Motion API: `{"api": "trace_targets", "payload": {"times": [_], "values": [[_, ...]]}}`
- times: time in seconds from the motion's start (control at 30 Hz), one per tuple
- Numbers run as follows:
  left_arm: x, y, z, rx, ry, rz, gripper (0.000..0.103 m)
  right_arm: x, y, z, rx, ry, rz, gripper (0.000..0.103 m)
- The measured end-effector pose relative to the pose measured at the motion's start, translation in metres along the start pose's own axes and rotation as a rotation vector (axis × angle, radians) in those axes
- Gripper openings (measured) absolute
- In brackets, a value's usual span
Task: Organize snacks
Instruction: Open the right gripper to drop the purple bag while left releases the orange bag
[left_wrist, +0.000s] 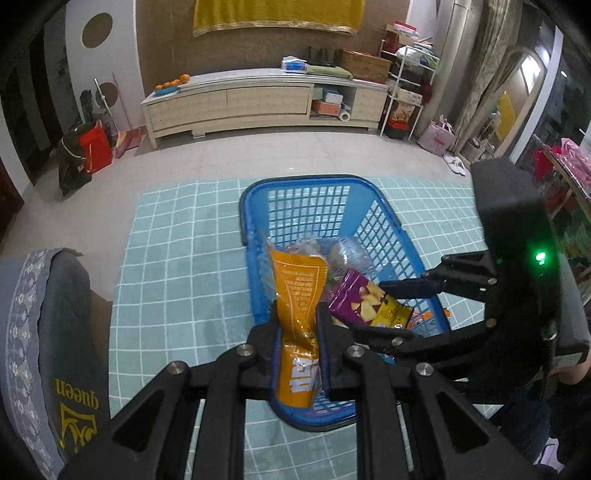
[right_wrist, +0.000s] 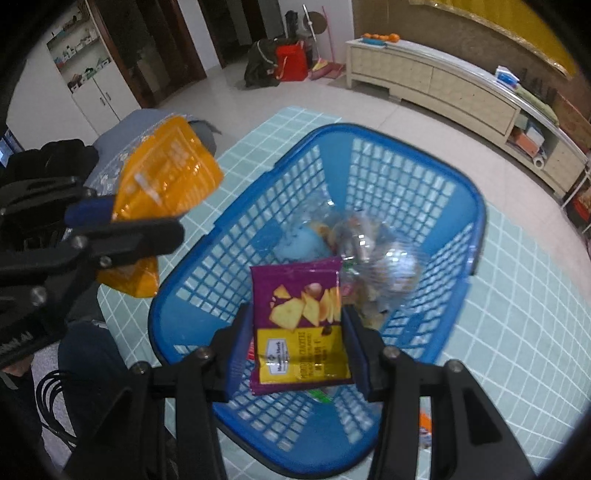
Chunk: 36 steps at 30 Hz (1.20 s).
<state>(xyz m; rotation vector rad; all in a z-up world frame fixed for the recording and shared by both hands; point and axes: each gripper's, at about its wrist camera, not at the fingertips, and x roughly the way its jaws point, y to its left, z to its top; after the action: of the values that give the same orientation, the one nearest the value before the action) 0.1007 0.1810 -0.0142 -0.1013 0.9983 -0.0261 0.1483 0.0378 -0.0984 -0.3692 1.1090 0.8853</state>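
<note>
black left gripper (left_wrist: 297, 354) and right gripper (right_wrist: 297, 349), silver screws, blue-padded fingers (right_wrist: 236, 347).

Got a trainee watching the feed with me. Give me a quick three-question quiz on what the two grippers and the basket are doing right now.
1. True or false: the left gripper is shut on the orange packet.
2. What does the right gripper hold? A) purple cracker packet B) bottle C) nothing
3. Fill in: both packets hang above the blue ____.

Key:
1. True
2. A, the purple cracker packet
3. basket
</note>
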Motion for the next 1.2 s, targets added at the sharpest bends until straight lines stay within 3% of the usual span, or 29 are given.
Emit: {"api": "trace_targets", "payload": {"times": [0.23, 0.37, 0.6, 0.77, 1.2], "values": [[-0.005, 0.012, -0.006, -0.027, -0.017, -0.005, 0.014, 0.019, 0.016, -0.001, -0.009, 0.046, -0.013, 0.054], [-0.005, 0.012, -0.006, -0.028, -0.023, -0.018, 0.015, 0.019, 0.009, 0.000, 0.039, 0.052, 0.032, 0.084], [-0.005, 0.001, -0.004, -0.011, -0.030, -0.033, 0.014, -0.009, -0.002, 0.000, 0.050, 0.004, -0.005, 0.090], [-0.001, -0.008, -0.003, -0.001, -0.030, -0.053, 0.015, -0.035, -0.017, -0.011, 0.045, -0.033, -0.080, 0.101], [0.035, -0.051, 0.005, 0.051, 0.015, -0.106, 0.015, -0.053, -0.069, -0.041, 0.177, -0.059, -0.172, 0.103]]}}
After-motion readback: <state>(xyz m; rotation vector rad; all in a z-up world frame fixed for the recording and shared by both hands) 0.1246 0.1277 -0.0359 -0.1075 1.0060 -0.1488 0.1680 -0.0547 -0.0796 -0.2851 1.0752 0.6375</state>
